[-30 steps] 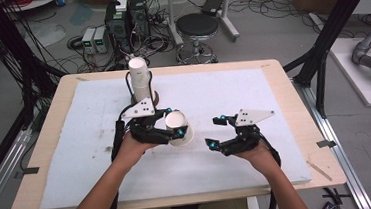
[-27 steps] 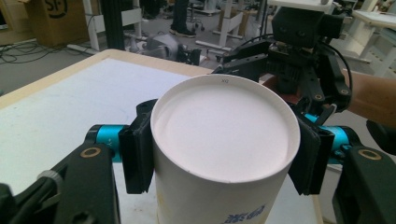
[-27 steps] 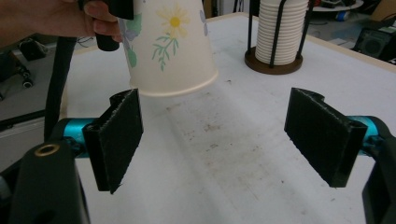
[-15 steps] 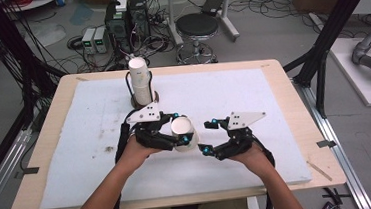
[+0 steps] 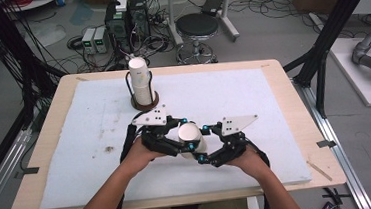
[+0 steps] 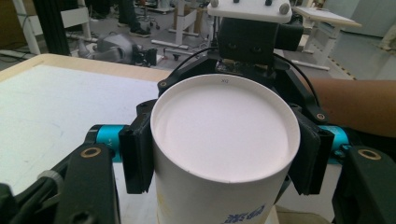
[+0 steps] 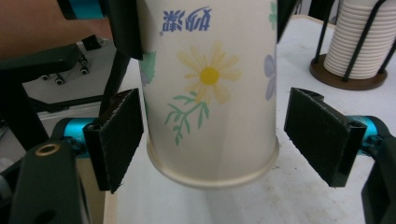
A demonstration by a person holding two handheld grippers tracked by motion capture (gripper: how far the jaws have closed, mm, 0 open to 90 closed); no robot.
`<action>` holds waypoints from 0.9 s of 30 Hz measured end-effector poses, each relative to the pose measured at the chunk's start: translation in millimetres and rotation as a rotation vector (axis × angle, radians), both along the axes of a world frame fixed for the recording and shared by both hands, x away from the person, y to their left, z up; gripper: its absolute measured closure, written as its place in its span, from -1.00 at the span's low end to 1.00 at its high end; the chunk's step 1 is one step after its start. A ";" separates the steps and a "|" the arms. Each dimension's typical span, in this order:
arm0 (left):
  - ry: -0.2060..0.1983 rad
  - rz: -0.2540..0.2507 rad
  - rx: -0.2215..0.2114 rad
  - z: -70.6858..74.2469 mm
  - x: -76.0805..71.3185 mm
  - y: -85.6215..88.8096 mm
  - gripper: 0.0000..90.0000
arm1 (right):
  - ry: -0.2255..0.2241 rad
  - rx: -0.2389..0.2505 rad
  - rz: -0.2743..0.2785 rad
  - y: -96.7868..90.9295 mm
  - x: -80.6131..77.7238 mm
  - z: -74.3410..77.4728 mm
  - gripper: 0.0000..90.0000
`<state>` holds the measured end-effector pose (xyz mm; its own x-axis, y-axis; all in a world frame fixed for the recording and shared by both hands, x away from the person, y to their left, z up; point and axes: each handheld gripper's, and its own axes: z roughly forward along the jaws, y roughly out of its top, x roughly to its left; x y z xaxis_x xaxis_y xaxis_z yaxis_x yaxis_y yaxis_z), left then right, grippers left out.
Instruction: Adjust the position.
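A paper cup (image 5: pixel 190 134) with a flower print is held upside down just above the white mat, flat base upward. My left gripper (image 5: pixel 185 140) is shut on it; in the left gripper view its pads (image 6: pixel 137 154) press both sides of the cup (image 6: pixel 224 135) below the base. My right gripper (image 5: pixel 202 144) faces it from the right and is open. In the right gripper view its jaws (image 7: pixel 215 140) stand on either side of the cup's rim end (image 7: pixel 210 93) with gaps between pads and cup.
A tall stack of white paper cups (image 5: pixel 140 80) stands in a wire holder on a round brown base at the mat's far left-centre, also the stack (image 7: pixel 362 37). The white mat (image 5: pixel 252 89) covers the wooden table (image 5: pixel 292 81). A stool and electronics sit on the floor beyond.
My right gripper has slid left toward the cup until its open jaws flank it. The left gripper with the cup has shifted slightly toward the right one.
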<state>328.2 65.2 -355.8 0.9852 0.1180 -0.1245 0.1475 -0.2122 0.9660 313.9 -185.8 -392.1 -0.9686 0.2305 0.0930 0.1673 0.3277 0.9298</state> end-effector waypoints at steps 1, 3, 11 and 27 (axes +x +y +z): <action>0.003 -0.005 -0.004 -0.3 -0.2 -0.6 -0.20 | 0.002 0.002 0.002 0.4 0.0 -0.2 -0.55; 0.002 -0.016 -0.006 -0.3 -0.6 -1.3 -0.20 | 0.007 0.010 0.008 1.2 0.6 -1.1 -0.54; 0.005 -0.025 -0.004 -0.7 -0.4 -1.7 -0.21 | 0.001 0.007 0.050 0.9 0.6 -1.4 -0.24; 0.006 0.020 0.117 6.5 -3.7 10.5 -0.68 | -0.037 -0.193 0.076 1.2 1.3 6.7 -0.24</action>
<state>324.5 75.7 -349.3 0.9818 0.1513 -0.1150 0.1588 -0.3204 0.9339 315.2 -184.6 -385.4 -0.9859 0.1665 0.0181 0.1020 0.5110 0.8535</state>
